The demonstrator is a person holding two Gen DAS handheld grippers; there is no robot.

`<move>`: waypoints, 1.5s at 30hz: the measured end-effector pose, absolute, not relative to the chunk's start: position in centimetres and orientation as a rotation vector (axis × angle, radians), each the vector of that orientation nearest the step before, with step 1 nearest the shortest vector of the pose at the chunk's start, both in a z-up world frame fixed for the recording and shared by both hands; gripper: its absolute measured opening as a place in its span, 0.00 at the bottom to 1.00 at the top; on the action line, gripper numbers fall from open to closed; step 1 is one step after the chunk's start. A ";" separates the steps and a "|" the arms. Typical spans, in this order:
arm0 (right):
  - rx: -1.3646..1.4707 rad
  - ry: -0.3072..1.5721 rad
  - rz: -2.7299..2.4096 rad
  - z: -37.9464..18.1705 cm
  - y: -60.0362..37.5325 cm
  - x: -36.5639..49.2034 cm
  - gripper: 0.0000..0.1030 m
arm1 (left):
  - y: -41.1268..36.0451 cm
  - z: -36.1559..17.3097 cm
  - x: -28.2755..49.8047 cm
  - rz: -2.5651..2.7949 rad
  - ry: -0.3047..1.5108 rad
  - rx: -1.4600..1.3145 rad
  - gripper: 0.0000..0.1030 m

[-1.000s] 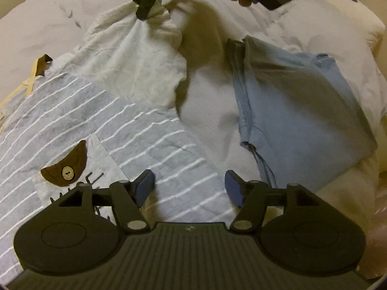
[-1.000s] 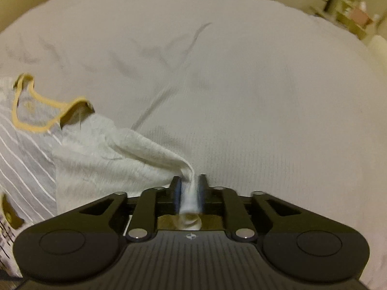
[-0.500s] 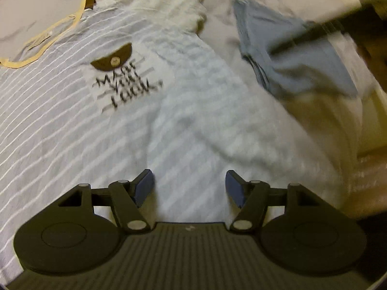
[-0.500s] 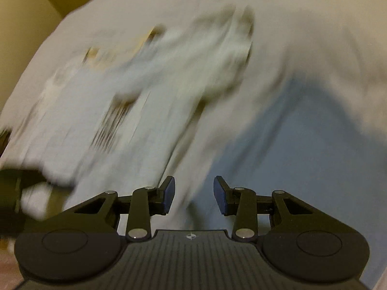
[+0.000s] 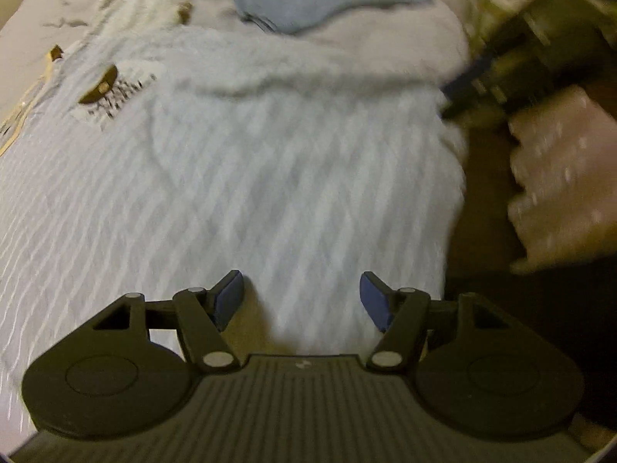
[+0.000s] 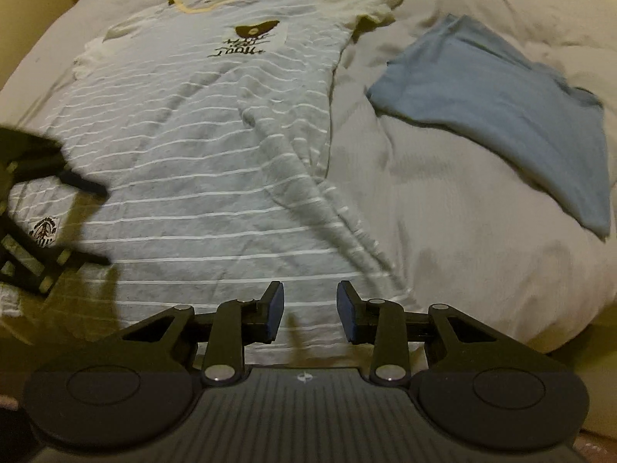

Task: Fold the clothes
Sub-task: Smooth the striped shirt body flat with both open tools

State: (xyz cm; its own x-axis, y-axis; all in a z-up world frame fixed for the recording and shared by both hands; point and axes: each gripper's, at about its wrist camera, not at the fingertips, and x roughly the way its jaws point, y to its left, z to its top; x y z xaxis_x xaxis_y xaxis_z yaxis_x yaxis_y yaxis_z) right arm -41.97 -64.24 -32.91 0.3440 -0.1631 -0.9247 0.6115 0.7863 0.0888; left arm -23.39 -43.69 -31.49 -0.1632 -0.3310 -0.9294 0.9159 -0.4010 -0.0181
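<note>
Right wrist | striped shirt (image 6: 200, 177) chest print unreadable | left tool (image 5: 302, 301), right tool (image 6: 310, 312) agape, empty

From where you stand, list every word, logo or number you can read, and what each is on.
Dark hand-lettered print on the striped shirt's chest patch: lettering, too blurred to read.
Round dark emblem near the shirt's hem: a design, no legible words.
Small mark on the right gripper's body: a symbol, not text.
Blue garment: none.

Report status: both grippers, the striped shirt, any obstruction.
Left gripper open, right gripper open, both empty. Striped shirt spread flat, unfolded. Folded blue garment lies apart; nothing blocking.
</note>
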 end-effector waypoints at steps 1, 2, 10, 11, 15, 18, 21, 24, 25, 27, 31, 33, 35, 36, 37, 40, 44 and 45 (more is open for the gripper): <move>0.465 1.107 -0.543 -33.2 -64.2 -41.9 0.33 | -42.7 -31.6 -23.4 -1.723 0.779 1.171 0.60; 0.464 1.099 -0.558 -33.5 -64.2 -41.8 0.33 | -41.8 -31.8 -23.4 -1.724 0.783 1.185 0.60; 0.487 1.185 -0.569 -37.1 -62.9 -41.8 0.00 | -39.5 -32.1 -23.9 -1.690 0.816 1.172 0.60; 0.507 1.184 -0.560 -36.9 -62.4 -42.1 0.00 | -39.6 -31.9 -23.9 -1.688 0.819 1.163 0.60; 0.582 1.170 -0.518 -35.7 -61.1 -43.9 0.00 | -40.9 -30.9 -24.6 -1.701 0.784 1.138 0.60; 0.571 1.079 -0.601 -34.0 -62.8 -45.8 0.00 | -42.3 -30.3 -25.4 -1.728 0.731 1.131 0.60; 0.588 1.016 -0.672 -33.6 -65.5 -47.6 0.12 | -44.4 -30.1 -26.0 -1.743 0.699 1.126 0.60; 0.588 0.992 -0.670 -33.9 -68.5 -48.8 0.17 | -46.1 -30.1 -26.6 -1.753 0.671 1.141 0.60; 0.586 0.999 -0.636 -34.2 -69.3 -48.9 0.22 | -46.6 -30.1 -26.8 -1.759 0.663 1.147 0.60; 0.586 1.027 -0.556 -34.9 -70.5 -49.0 0.30 | -47.3 -30.2 -27.2 -1.767 0.653 1.161 0.60; 0.618 1.089 -0.429 -36.2 -71.6 -49.2 0.04 | -48.0 -30.5 -27.8 -1.771 0.646 1.191 0.60; 0.637 1.095 -0.410 -35.4 -71.3 -49.9 0.02 | -48.2 -30.4 -28.0 -1.773 0.642 1.198 0.60; 0.662 1.094 -0.424 -34.5 -70.6 -51.1 0.00 | -48.3 -30.2 -27.9 -1.771 0.644 1.191 0.60; 0.682 1.098 -0.446 -34.4 -70.3 -51.7 0.00 | -48.3 -30.1 -27.8 -1.769 0.646 1.189 0.60; 0.721 1.097 -0.462 -34.5 -70.1 -52.2 0.00 | -48.4 -30.0 -27.8 -1.767 0.646 1.187 0.60; 0.786 1.091 -0.472 -35.0 -69.2 -52.6 0.00 | -48.8 -30.1 -27.6 -1.768 0.642 1.195 0.60; 0.763 1.113 -0.474 -35.0 -68.5 -51.6 0.00 | -49.1 -29.8 -27.4 -1.767 0.628 1.197 0.61; 0.760 1.141 -0.504 -35.3 -68.7 -51.6 0.01 | -49.0 -29.7 -27.2 -1.761 0.628 1.194 0.61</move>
State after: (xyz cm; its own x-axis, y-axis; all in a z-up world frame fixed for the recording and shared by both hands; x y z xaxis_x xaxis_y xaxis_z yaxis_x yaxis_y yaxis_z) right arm -51.60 -68.66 -35.29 0.3508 0.0184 -0.9363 0.7047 0.6532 0.2769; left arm -27.18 -48.98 -29.67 -0.1390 -0.3893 -0.9106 0.8774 -0.4748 0.0690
